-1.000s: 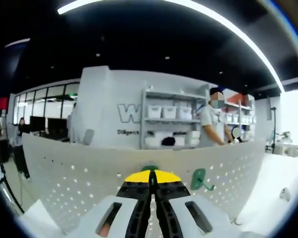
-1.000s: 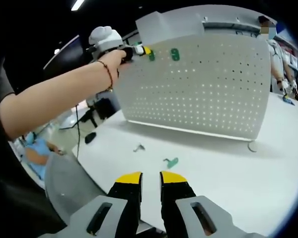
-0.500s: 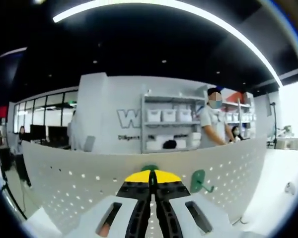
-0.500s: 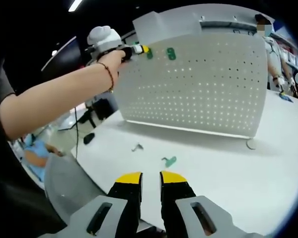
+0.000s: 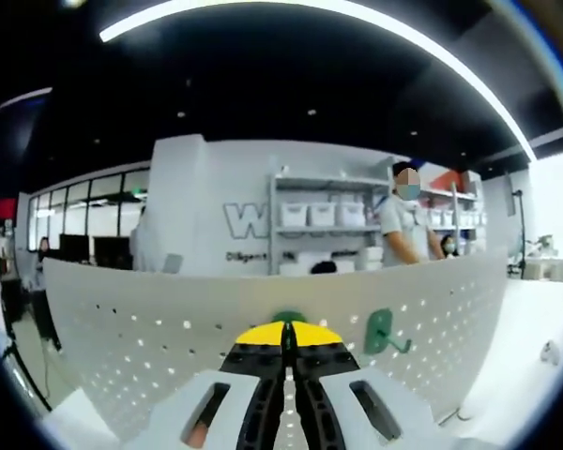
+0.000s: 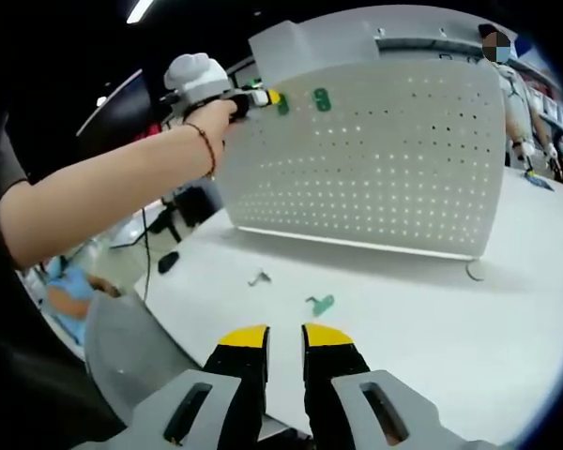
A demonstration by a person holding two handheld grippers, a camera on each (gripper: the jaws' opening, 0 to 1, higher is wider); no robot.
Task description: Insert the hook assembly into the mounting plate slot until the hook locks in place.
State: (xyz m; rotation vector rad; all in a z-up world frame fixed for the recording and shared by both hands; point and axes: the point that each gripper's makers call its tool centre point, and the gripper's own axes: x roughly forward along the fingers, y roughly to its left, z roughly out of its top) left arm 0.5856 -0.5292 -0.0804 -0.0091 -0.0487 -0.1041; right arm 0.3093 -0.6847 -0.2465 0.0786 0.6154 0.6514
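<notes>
We are pressing a green hook [image 5: 286, 318] against the upper part of the white perforated mounting plate [image 5: 150, 342], and in the left gripper view only a sliver of it is showing above the yellow tips of our left gripper [image 5: 284, 335], whose jaws are squeezed together on it. In the right gripper view that hook [image 6: 283, 105] is sitting at the plate's [image 6: 394, 159] top left area, held by the left gripper [image 6: 253, 97] at the end of the person's outstretched forearm [image 6: 113, 183], which is wearing a thin bracelet.

A 2nd green hook [image 5: 383, 331] is already hanging on the plate just to the right of the 1st. A 3rd green hook [image 6: 321, 304] is lying on the white table [image 6: 432, 319] in front of the upright plate, with a small grey metal piece [image 6: 259, 277] near it.

We are holding the right gripper [image 6: 283, 339] low over the table's near edge, its yellow-tipped jaws a narrow gap apart and gripping nothing.

Behind the plate, a person [image 5: 402, 230] is standing by shelving [image 5: 324, 225] holding white bins.
</notes>
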